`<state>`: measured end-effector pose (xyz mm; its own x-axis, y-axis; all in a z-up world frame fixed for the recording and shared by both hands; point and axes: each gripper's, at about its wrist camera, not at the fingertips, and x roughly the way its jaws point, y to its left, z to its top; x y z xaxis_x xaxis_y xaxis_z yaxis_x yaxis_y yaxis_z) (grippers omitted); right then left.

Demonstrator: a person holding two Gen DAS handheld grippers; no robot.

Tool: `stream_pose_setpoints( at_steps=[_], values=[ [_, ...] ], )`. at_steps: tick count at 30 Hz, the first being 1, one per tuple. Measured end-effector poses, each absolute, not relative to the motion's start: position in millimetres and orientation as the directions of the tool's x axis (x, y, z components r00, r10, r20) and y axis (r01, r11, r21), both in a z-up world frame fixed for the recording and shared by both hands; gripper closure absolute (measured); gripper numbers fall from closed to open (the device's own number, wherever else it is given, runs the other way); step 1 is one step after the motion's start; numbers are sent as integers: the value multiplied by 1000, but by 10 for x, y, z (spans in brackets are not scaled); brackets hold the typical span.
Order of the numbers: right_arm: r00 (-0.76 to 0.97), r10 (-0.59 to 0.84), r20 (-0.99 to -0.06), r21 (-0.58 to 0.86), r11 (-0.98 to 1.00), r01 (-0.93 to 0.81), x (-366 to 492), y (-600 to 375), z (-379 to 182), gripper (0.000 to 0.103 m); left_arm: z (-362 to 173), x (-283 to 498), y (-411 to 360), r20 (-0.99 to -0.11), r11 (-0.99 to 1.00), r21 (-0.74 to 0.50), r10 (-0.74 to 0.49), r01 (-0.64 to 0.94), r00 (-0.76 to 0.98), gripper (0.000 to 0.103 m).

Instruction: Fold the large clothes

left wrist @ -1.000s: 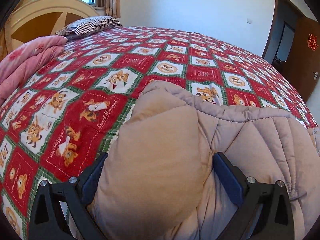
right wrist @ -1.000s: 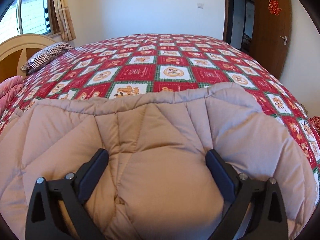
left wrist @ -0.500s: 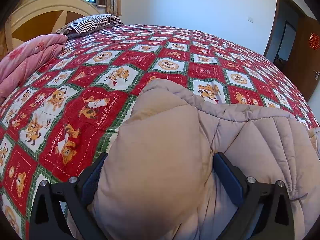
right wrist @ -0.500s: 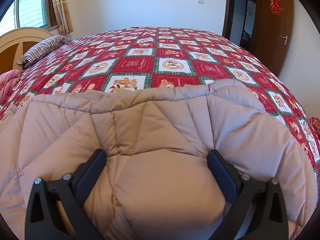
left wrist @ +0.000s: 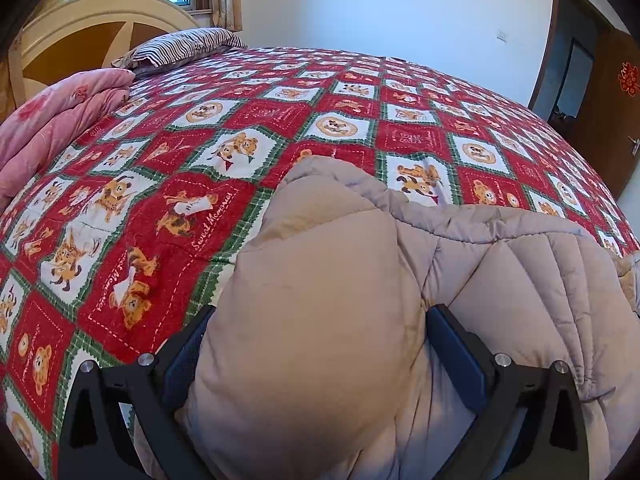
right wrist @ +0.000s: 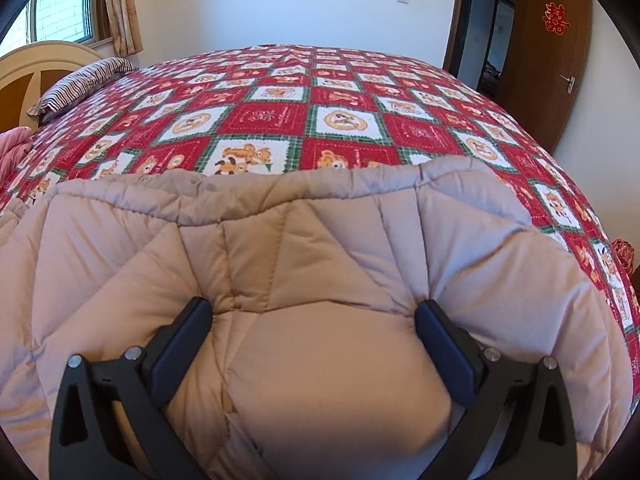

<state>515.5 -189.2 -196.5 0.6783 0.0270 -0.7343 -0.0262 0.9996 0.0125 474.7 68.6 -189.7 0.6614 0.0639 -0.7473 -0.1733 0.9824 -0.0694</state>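
Note:
A large beige quilted down coat lies across the near part of the bed and also fills the lower right wrist view. My left gripper is shut on a puffy fold at the coat's left end, the padding bulging between the fingers. My right gripper is shut on a thick fold nearer the coat's right end. The coat's far seamed edge rests on the bedspread. The fabric under both grippers is hidden.
The bed carries a red, green and white bear-print bedspread. A folded pink quilt lies at the left, a striped pillow by the wooden headboard. A brown door stands open at the right.
Both grippers have moved forward and slightly lower over the bed with the coat still held; the coat's far edge has advanced over the bedspread.

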Motion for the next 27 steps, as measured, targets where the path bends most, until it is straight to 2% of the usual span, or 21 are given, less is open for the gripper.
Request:
stream_pose_setpoints(
  at_steps=[21, 25, 27],
  values=[
    [668, -18, -744, -39, 999, -16, 5175, -1833, -1981, 0, -1901, 4774, 642, -759, 985, -20, 98, -173, 644, 1],
    [653, -36, -756, -64, 998, -19, 5190, -1800, -1952, 0, -1750, 4760, 687, -792, 985, -24, 86, -171, 604, 1],
    [641, -34, -767, -64, 998, -24, 5183, -1815, -1900, 0, -1573, 4658, 677, -776, 986, -51, 62, -160, 628, 1]
  ],
)
